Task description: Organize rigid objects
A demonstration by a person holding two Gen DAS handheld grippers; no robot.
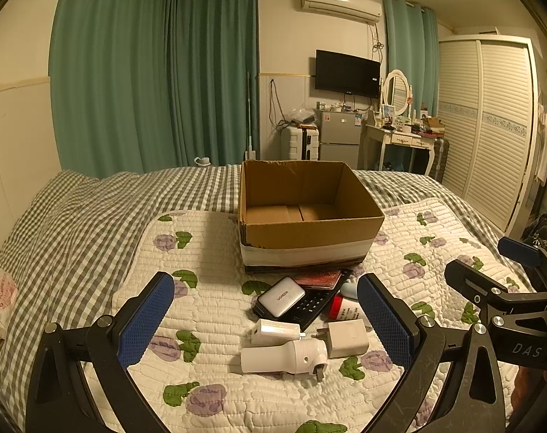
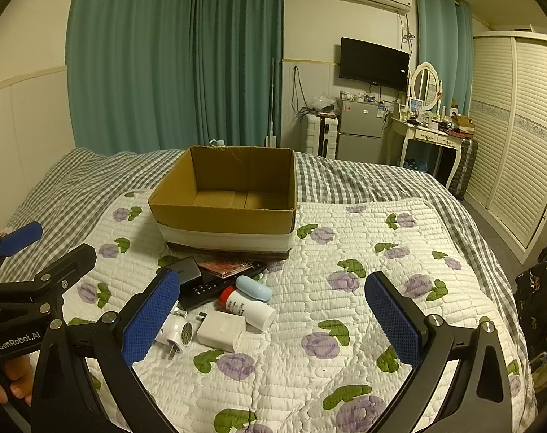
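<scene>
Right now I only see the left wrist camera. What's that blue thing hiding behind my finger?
Observer: A pale blue oval case, lying beside the bottle.
Operator: Is the bottle standing up?
Observer: No, it lies on its side, with its red cap toward the remote.
Operator: Is my other gripper holding something?
Observer: No, the right gripper is open and holds nothing.
</scene>
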